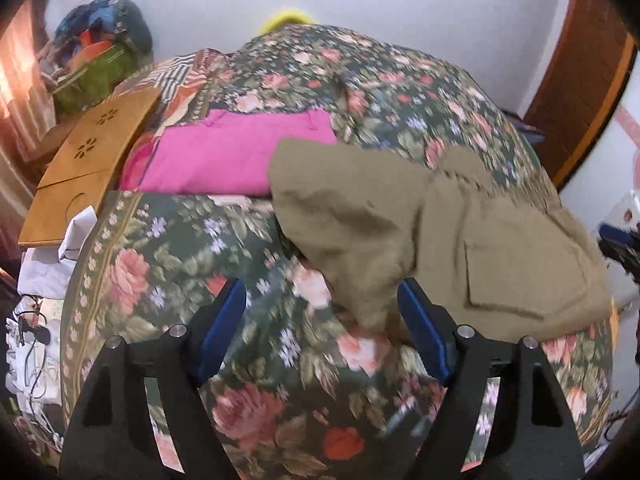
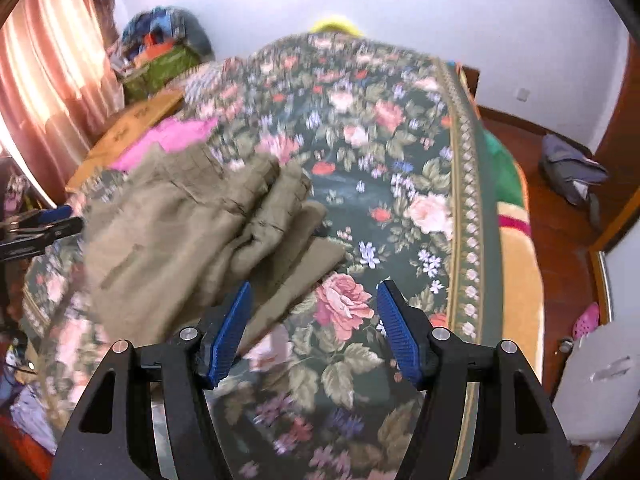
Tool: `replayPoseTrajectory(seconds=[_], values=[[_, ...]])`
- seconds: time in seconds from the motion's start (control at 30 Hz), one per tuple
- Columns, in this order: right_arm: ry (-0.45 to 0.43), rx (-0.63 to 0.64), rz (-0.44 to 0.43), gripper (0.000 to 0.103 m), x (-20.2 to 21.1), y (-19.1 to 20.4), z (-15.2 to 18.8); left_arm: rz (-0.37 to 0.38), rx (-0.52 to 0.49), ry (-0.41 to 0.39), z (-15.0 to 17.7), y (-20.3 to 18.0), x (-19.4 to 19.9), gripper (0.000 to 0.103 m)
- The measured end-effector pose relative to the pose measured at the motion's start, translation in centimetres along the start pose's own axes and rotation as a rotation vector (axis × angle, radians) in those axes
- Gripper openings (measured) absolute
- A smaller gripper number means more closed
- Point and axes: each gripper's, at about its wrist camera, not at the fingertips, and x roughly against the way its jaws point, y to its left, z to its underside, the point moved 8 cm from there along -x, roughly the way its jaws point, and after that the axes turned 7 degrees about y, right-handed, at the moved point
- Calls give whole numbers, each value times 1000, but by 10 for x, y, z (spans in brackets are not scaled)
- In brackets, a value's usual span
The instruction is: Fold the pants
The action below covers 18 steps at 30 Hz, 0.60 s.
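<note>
Olive-khaki pants (image 1: pixel 460 240) lie bunched in a heap on a floral bedspread (image 1: pixel 240 360). In the left wrist view they sit ahead and to the right, a flapped pocket facing up. My left gripper (image 1: pixel 322 300) is open and empty above the spread, its right finger close to the pants' near edge. In the right wrist view the pants (image 2: pixel 180 232) lie ahead and to the left, with folded layers at their right end. My right gripper (image 2: pixel 314 300) is open and empty, its left finger over the pants' near corner.
A folded pink garment (image 1: pixel 224 156) lies behind the pants. A wooden board (image 1: pixel 88 160) rests at the bed's left edge, with a pile of bags (image 1: pixel 104 52) behind it. The bed's right edge (image 2: pixel 516 248) drops to a wooden floor (image 2: pixel 560 216). Curtains (image 2: pixel 48 80) hang at left.
</note>
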Motion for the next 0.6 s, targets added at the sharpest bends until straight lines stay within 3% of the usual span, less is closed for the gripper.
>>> replayPoseTrajectory(seconds=[0.13,0.23,0.37,0.47,0.6], values=[[-71,-19,-42,65,21,19,-11,37,-3,8,-11,-1,-10,79],[-86,-9,-78,66,19,40,-16,19,-27,38,-10,-5,-29,79],[-21,-6,-123,67,-10,61,-9,-14,-23,83,0,1,-55,79],[54,20,-91,67,-40,67,4,-28,-9,101,11,11,-62,79],[56,17,-79,70,-43,61,9,-18,9,114,26,25,-59,80]])
